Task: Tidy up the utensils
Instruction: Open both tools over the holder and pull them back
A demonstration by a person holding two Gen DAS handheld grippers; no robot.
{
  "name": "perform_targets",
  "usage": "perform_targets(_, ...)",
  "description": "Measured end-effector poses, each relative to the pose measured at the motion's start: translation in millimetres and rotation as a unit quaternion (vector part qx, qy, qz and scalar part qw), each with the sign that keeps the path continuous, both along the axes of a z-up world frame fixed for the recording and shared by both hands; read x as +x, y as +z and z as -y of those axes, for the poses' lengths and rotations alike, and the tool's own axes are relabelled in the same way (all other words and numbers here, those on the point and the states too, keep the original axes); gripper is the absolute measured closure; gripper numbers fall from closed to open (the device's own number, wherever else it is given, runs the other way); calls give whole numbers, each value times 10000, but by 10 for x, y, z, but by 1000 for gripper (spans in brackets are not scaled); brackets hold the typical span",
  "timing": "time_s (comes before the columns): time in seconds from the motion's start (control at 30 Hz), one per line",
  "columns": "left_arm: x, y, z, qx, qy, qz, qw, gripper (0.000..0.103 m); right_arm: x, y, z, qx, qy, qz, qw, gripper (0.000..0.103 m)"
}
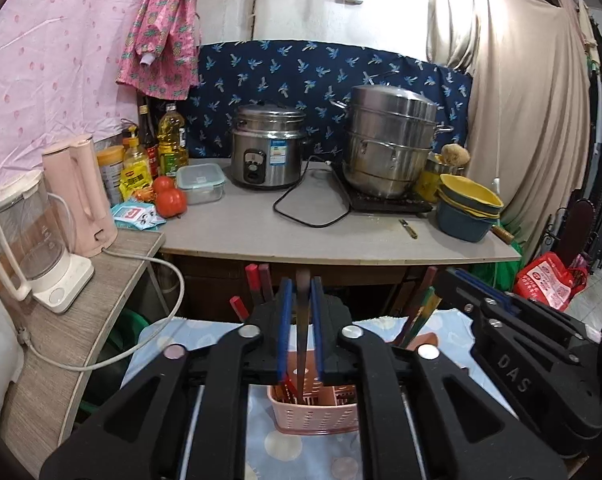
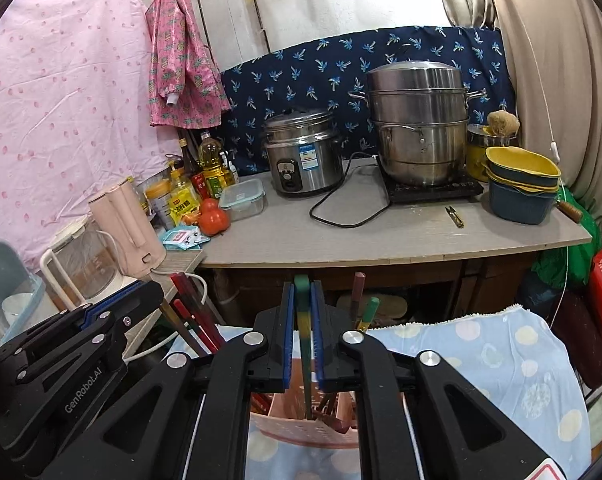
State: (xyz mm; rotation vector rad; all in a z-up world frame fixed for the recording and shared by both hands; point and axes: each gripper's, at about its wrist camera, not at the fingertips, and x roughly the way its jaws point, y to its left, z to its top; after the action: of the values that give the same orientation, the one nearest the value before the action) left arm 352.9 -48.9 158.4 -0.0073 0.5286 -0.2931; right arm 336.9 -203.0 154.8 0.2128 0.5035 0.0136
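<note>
Pink slotted basket sits on the dotted blue cloth, directly below both grippers, several chopsticks already standing in it. Left gripper: jaws a narrow gap apart, dark brown chopstick upright between them, lower end inside the basket; can't tell if the pads still pinch. Right gripper: same, green-topped chopstick, long axis near vertical, tip in the basket.
</note>
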Motion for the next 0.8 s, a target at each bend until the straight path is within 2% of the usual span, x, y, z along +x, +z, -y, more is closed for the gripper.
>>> perform_targets(0.07,-22,-30,0,30,73,28,10000,64,-16,-20,-7,-47,-24,2,10000,79)
perform_targets(0.3,-73,-108,17,141,105,-31,9998,64,-118,-43,-83,-241,12,-4,9997,73)
perform_targets(0.5,-219,-81,4,167,116,-42,9998,64,-289,-15,-143,-311,64,-8,9995,73)
perform_targets(0.6,-330,-71,-9,210,136,-54,9997,64,-413,6,-155,-364,43,-1,9993,69)
perform_targets(0.73,-509,-65,-16,321,210,-46,9993,61,-647,2,-168,-443,-23,-9,9990,65)
perform_targets(0.8,-617,-73,-18,386,268,-41,9989,56,-775,-9,-173,-481,-64,-16,9988,64)
